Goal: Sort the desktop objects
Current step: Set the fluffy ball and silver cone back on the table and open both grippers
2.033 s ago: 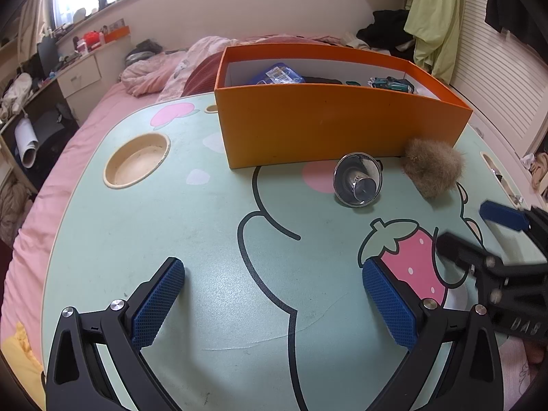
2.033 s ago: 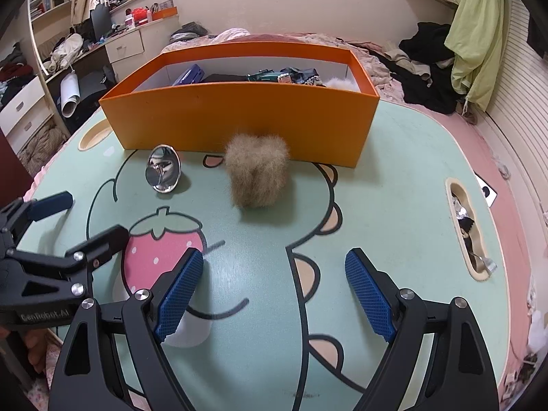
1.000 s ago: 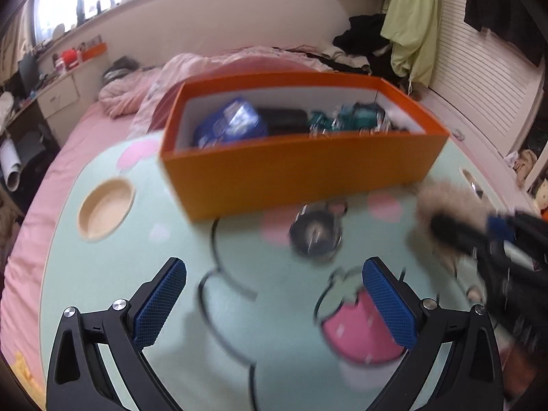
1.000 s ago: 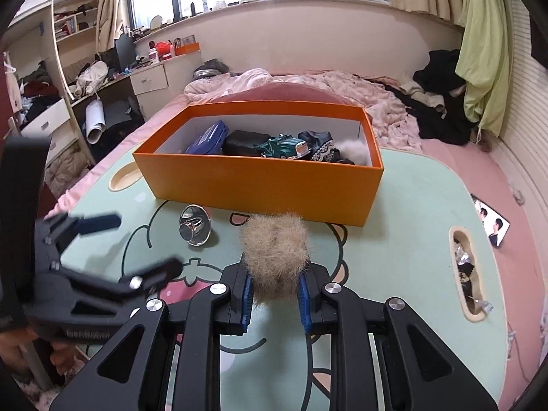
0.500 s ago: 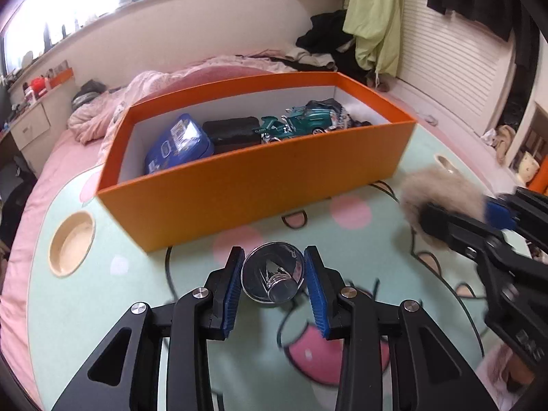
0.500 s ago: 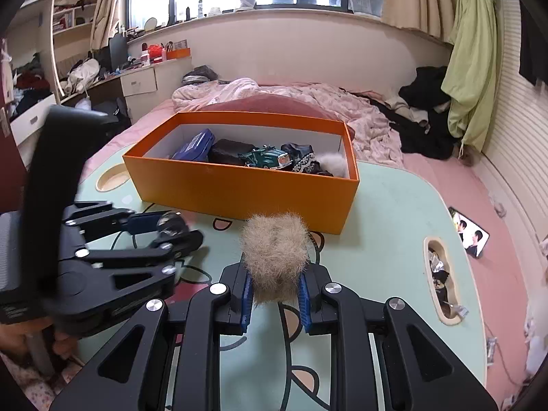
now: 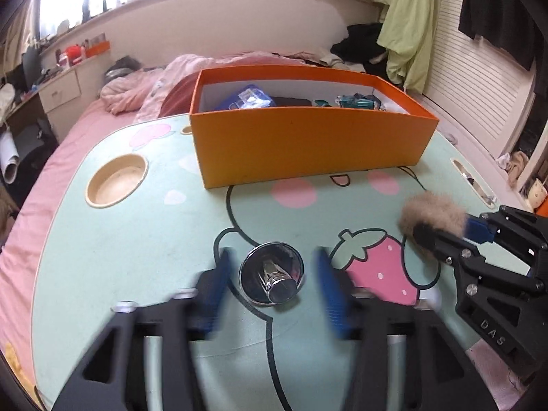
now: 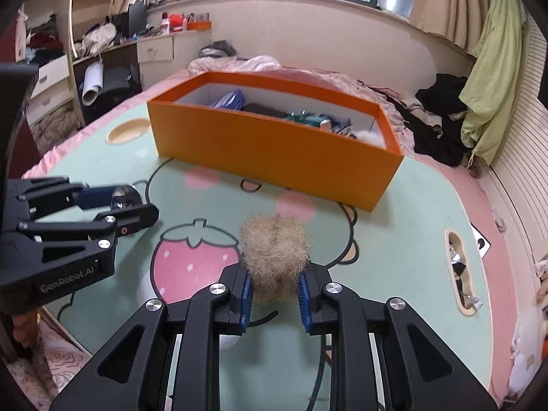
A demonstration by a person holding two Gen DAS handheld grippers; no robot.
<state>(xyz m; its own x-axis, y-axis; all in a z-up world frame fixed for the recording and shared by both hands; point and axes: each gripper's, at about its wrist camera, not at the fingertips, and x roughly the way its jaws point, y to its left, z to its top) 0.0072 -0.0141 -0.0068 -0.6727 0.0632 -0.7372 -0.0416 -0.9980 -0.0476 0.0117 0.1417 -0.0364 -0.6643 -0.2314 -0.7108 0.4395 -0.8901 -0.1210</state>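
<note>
Right wrist: fuzzy round pompom, pinched.

Our right gripper and left gripper are black open-framed linkages with silver screws. Our fingers carry blue ribbed pads. White lettering marks the left gripper's side: "GenRobot.AI".
</note>
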